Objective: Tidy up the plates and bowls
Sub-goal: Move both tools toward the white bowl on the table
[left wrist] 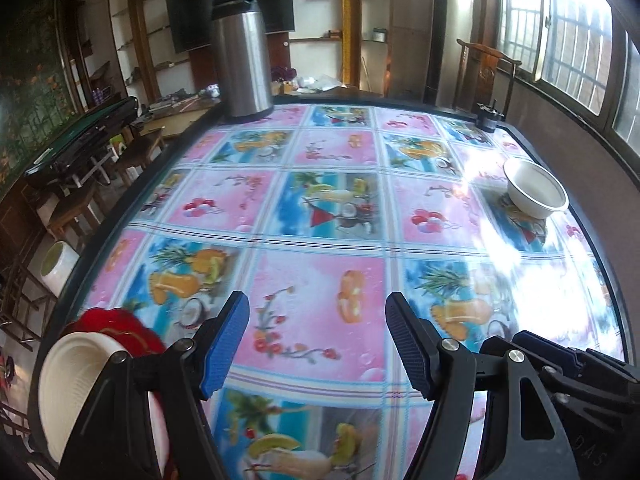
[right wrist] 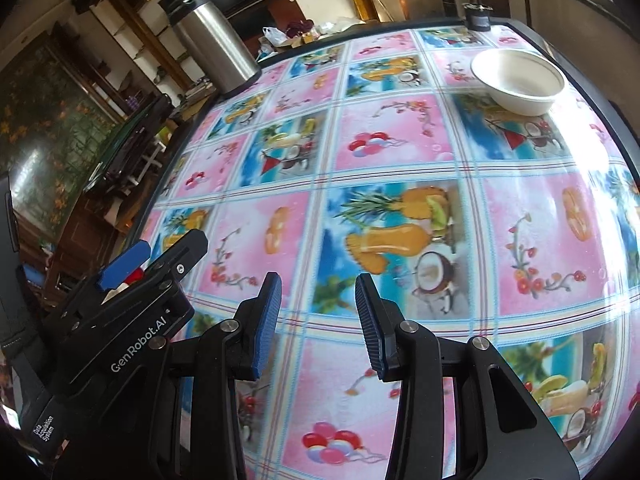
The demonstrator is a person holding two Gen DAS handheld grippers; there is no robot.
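Observation:
A white bowl (left wrist: pixel 536 190) (right wrist: pixel 520 80) stands upright near the far right edge of the table (left wrist: pixel 320 208), in glare from the window. At the near left edge, a white ribbed bowl (left wrist: pixel 80 388) lies on a red plate (left wrist: pixel 120 326), partly hidden behind my left gripper's frame. My left gripper (left wrist: pixel 318 340) is open over the flowered cloth, nothing between its blue pads. My right gripper (right wrist: pixel 318 320) is also open and empty, just right of the left one. One of the left gripper's fingers (right wrist: pixel 124 264) shows at the left of the right wrist view.
A tall steel thermos (left wrist: pixel 242 56) (right wrist: pixel 216 40) stands at the far left corner. A small black object (left wrist: pixel 488 118) (right wrist: pixel 478 16) sits at the far right corner. Past the left edge are a white roll (left wrist: pixel 60 268), stools and a green-topped table (left wrist: pixel 80 136).

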